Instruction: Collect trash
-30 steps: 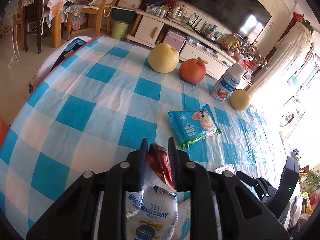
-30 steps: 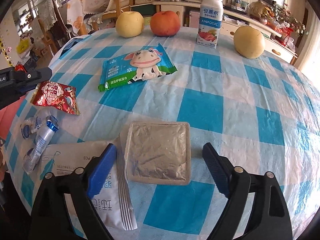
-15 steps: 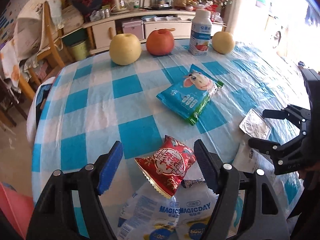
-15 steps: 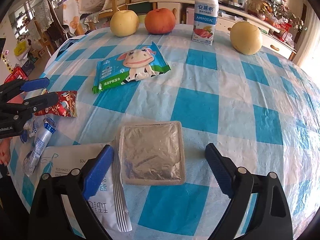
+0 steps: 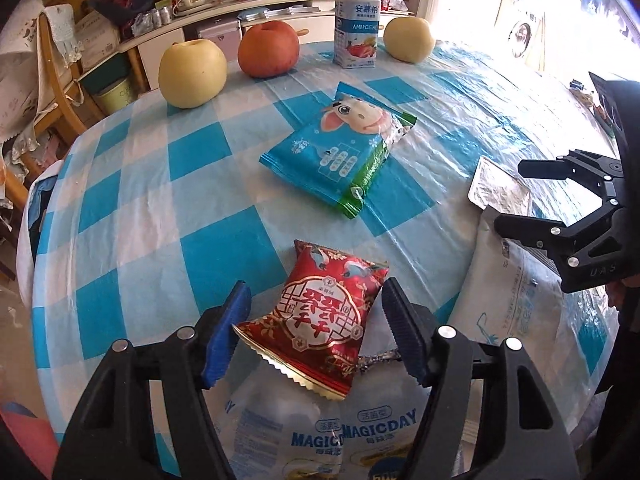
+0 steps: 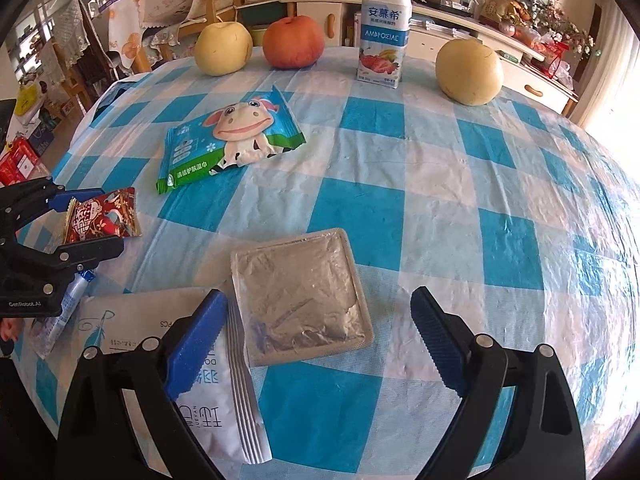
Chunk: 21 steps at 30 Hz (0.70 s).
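Observation:
A red snack wrapper (image 5: 326,312) lies on the checked tablecloth between the open jaws of my left gripper (image 5: 316,330); it also shows in the right wrist view (image 6: 102,216). Under it lie clear MAGICDAY wrappers (image 5: 332,432). My right gripper (image 6: 316,340) is open and empty, with a silver foil packet (image 6: 300,296) lying between its jaws. A white pouch (image 6: 208,392) lies under its left finger. A blue wet-wipe pack (image 5: 340,156) lies mid-table.
Two yellow pears (image 5: 192,72) (image 6: 468,70), a red apple (image 6: 294,42) and a yogurt bottle (image 6: 384,28) stand at the table's far edge. Chairs and a cabinet (image 5: 256,20) stand beyond. My right gripper (image 5: 532,200) shows at the right of the left wrist view.
My left gripper opened and let go of the red wrapper, which now lies flat on the table. The left gripper swung right. The right gripper moved slightly forward over the foil packet.

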Each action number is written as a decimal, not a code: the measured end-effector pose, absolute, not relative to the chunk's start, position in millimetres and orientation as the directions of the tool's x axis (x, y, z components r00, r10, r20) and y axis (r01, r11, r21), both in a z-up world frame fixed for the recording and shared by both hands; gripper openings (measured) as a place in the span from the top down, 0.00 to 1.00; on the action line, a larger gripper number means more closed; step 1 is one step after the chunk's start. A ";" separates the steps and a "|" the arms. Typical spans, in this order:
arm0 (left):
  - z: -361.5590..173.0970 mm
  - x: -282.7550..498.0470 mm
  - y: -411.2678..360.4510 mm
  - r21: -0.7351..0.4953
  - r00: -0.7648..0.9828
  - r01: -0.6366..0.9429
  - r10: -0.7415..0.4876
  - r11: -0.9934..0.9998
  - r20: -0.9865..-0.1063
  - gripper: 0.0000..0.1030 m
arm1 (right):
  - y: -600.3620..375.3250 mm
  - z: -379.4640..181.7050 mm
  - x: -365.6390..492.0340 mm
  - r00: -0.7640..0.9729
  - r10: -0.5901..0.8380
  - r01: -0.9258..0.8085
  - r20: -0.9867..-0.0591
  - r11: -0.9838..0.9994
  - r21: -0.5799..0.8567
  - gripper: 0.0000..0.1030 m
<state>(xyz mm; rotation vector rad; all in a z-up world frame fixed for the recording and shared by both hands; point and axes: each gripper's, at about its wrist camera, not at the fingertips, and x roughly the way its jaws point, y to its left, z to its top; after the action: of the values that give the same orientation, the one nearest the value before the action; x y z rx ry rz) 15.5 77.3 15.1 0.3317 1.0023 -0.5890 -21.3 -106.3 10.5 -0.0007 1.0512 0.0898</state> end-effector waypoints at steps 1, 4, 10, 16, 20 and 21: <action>14.7 13.6 75.5 0.006 0.405 0.608 -0.303 0.794 -0.863 0.42 | -105.1 10.8 -22.0 0.495 0.074 -0.081 -0.865 0.996 0.039 0.10; 15.4 8.7 72.4 0.011 0.410 0.608 -0.303 0.794 -0.860 0.48 | -105.3 11.3 -19.6 0.498 0.061 -0.079 -0.865 0.997 0.024 0.10; 16.5 5.8 63.0 0.061 0.455 0.591 -0.270 0.804 -0.848 0.48 | -102.0 11.5 -13.0 0.505 0.040 -0.062 -0.862 0.998 0.010 0.09; 16.0 9.1 55.3 0.057 0.472 0.569 -0.269 0.821 -0.839 0.48 | -97.6 10.7 -8.1 0.501 0.092 -0.088 -0.860 0.995 0.055 0.29; 15.4 9.6 52.7 0.047 0.480 0.555 -0.274 0.830 -0.833 0.49 | -97.3 12.2 -5.4 0.505 0.102 -0.088 -0.857 0.994 0.067 0.32; 15.4 9.6 52.7 0.044 0.481 0.550 -0.273 0.834 -0.833 0.49 | -98.9 13.0 -4.7 0.507 0.116 -0.086 -0.854 0.993 0.084 0.34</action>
<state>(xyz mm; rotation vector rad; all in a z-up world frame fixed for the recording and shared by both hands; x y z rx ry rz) 9.6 52.7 15.4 0.3261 0.9437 -0.5129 -4.7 -98.9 13.0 0.0317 1.0320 0.1216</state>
